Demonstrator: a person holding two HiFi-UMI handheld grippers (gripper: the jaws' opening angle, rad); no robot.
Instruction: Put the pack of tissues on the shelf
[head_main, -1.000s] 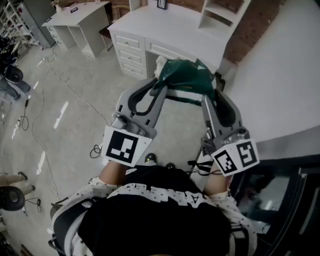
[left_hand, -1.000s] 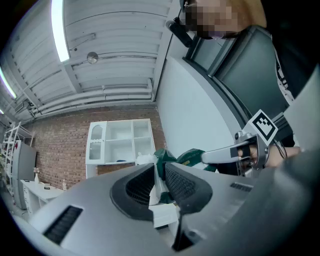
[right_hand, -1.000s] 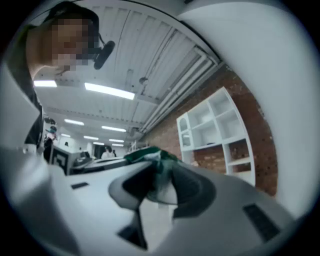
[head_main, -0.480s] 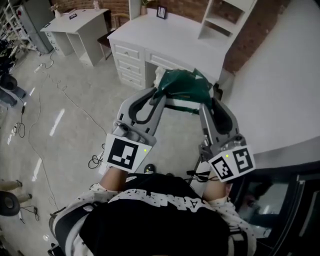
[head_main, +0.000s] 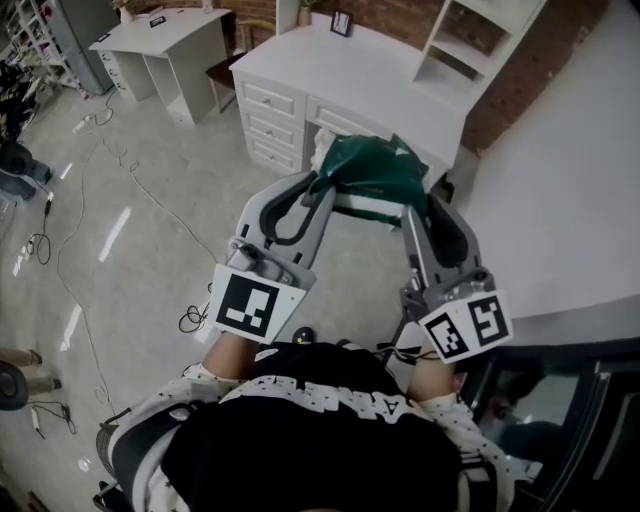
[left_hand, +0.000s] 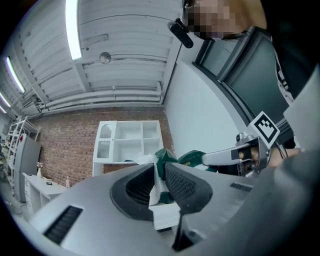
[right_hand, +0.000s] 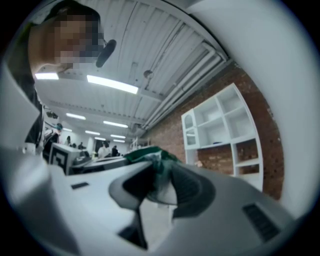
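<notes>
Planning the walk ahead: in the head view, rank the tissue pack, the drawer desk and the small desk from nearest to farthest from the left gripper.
1. tissue pack, held in the left gripper fingers.
2. drawer desk, just ahead.
3. small desk, far upper left.

White desk (head_main: 370, 75), shelf unit (head_main: 475, 45) atop, cables (head_main: 188, 318) on floor (head_main: 150, 200)

Light: we see bright ceiling strips (left_hand: 74, 30); evenly lit throughout.
Glare: pale streaks on the floor (head_main: 115, 230).
Edges: gripper views bend, with black corners.
Focus: we find the right gripper view soft.
</notes>
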